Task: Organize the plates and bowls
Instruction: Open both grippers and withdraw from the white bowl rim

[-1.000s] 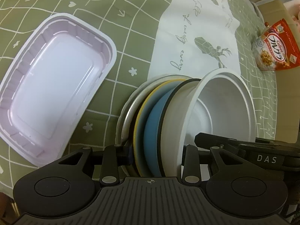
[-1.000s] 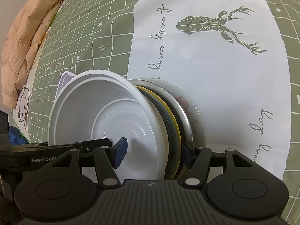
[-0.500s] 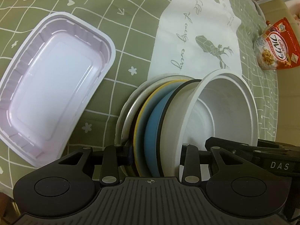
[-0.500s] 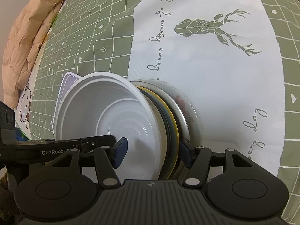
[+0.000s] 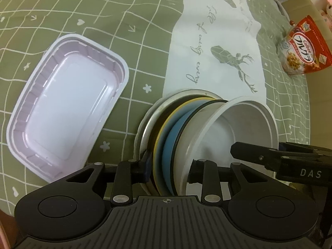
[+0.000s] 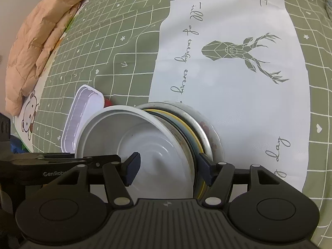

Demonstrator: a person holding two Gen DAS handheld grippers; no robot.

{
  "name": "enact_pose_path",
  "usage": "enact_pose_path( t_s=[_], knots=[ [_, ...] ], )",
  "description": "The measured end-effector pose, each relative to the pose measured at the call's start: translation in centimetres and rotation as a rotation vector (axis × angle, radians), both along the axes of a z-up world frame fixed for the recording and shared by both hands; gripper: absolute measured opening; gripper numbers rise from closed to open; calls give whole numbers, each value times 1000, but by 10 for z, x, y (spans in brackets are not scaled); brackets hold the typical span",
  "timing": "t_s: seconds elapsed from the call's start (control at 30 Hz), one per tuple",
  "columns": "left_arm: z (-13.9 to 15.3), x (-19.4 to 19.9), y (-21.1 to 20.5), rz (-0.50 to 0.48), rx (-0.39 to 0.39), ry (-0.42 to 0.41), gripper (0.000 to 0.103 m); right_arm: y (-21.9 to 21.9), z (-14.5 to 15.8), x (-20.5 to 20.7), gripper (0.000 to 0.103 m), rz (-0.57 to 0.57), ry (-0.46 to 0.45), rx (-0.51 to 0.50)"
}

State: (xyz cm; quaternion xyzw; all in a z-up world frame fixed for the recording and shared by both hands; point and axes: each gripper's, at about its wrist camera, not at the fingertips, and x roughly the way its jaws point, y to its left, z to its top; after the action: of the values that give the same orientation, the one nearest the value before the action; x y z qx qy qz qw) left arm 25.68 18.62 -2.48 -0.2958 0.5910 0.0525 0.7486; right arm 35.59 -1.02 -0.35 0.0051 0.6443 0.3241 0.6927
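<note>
Plates and white bowl (image 5: pixel 238 124), stacked on edge at lower centre, gripped between right gripper (image 6: pixel 168 168) fingers; left gripper (image 5: pixel 169 166) fingers closing around them.

Lighting: soft, even, rather dim, greenish cast. Shadows: faint, close under objects. Glare: mild sheen inside white bowl (image 6: pixel 145 145). Distortion: strong fisheye bending, dark corners. Focus: slightly soft throughout.
</note>
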Motion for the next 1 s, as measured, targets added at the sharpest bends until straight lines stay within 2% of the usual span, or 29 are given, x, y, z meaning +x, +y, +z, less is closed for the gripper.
enact_pose_path(
  t_s=[0.17,0.23,0.33,0.67,1.0],
  knots=[
    [11,-5,2,19,15,-12,32,-2,-1,-2,62,-4,11,8],
    [19,-7,6,31,-6,-39,27,-3,0,-1,62,-4,11,12],
    [27,-5,8,30,-17,-63,27,-3,1,-1,62,-11,11,17],
    [19,5,-2,18,33,-43,28,-4,9,3,62,-33,-8,62],
    [21,23,-9,-1,76,-70,30,-5,2,10,62,-47,-21,52]
  ],
)
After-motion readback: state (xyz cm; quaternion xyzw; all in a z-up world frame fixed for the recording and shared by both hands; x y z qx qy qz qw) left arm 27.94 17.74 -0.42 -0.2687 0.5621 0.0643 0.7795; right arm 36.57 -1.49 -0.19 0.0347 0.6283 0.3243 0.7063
